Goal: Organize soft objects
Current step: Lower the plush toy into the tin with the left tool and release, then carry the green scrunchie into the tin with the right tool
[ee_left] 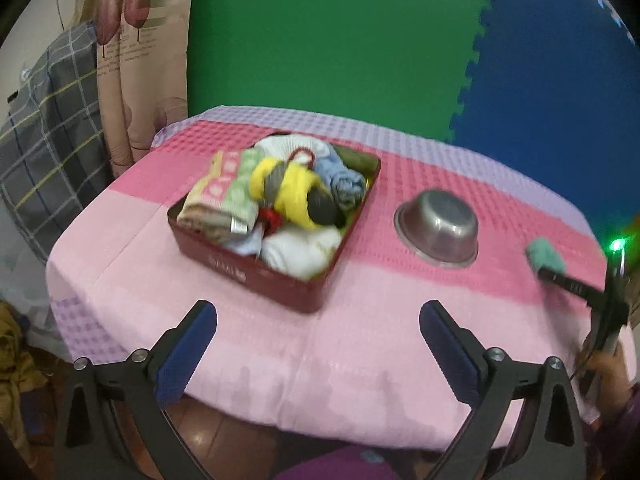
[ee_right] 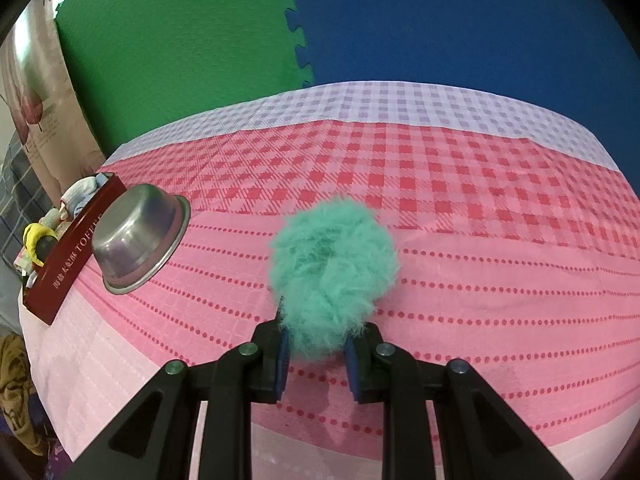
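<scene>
Right gripper [ee_right: 316, 350] is clamped on the fluffy teal scrunchie [ee_right: 334, 264], holding it just above the pink checked tablecloth [ee_right: 480, 208]. Left gripper [ee_left: 318, 320] hangs empty, jaws spread wide over the cloth's near edge. Beyond it sits the red tin [ee_left: 280, 284], crammed with rolled socks and cloths, and beside that an upturned steel bowl [ee_left: 438, 226].
</scene>
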Tool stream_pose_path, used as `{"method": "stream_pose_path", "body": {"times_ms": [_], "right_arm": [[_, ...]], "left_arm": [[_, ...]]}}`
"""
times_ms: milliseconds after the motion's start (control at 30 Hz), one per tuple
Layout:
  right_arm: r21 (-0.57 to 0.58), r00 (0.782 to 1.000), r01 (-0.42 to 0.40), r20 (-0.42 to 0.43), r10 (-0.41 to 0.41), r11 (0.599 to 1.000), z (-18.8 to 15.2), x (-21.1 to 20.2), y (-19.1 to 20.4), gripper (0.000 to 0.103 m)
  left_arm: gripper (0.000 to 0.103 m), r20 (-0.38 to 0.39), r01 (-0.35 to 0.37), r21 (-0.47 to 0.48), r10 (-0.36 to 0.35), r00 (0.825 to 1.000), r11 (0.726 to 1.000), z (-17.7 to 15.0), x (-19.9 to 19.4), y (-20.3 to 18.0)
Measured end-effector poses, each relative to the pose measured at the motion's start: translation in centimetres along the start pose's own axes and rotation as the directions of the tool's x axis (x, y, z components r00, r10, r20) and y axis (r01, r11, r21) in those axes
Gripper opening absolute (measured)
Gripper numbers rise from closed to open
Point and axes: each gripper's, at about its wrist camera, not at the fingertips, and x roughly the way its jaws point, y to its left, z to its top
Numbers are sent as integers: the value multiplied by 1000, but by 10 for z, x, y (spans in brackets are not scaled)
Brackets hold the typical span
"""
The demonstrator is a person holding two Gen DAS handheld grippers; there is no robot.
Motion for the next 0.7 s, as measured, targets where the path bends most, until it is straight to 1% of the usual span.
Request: {"method": "stream_pose_path", "body": {"times_ms": [33,133,167,233,367,533,600,700], "right_arm": [[3,1000,-3,-1,3,1000,0,0,0,22],[25,1000,-16,-13,16,1000,0,-1,-3,22],[38,1000,-20,-16,21,999,0,-2,-4,22],[76,999,-38,-21,39,996,-5,-8,-8,22],[130,997,-63,-32,68,989,-16,-18,-8,22],[120,993,-110,-23,114,987,-21,-38,14,22],[105,990,-139,-19,142,985,-17,-44,27,22],[70,979,-203,-18,205,977,-3,-51,57,22]], "left_arm": [[100,-2,9,8,-9,1000,1000,-2,1,-1],[100,1,0,15,0,1000,1000,-3,1,-1],[100,4,8,11,-8,1000,1000,-3,1,1],[100,2,19,-3,-19,1000,1000,-5,1,4],[100,-36,44,-48,-45,998,998,-5,5,8],[100,-37,63,-103,-68,997,993,-4,3,16],[100,-42,58,-117,-63,997,991,-4,3,18],[100,-53,52,-130,-59,997,990,-3,3,20]]}}
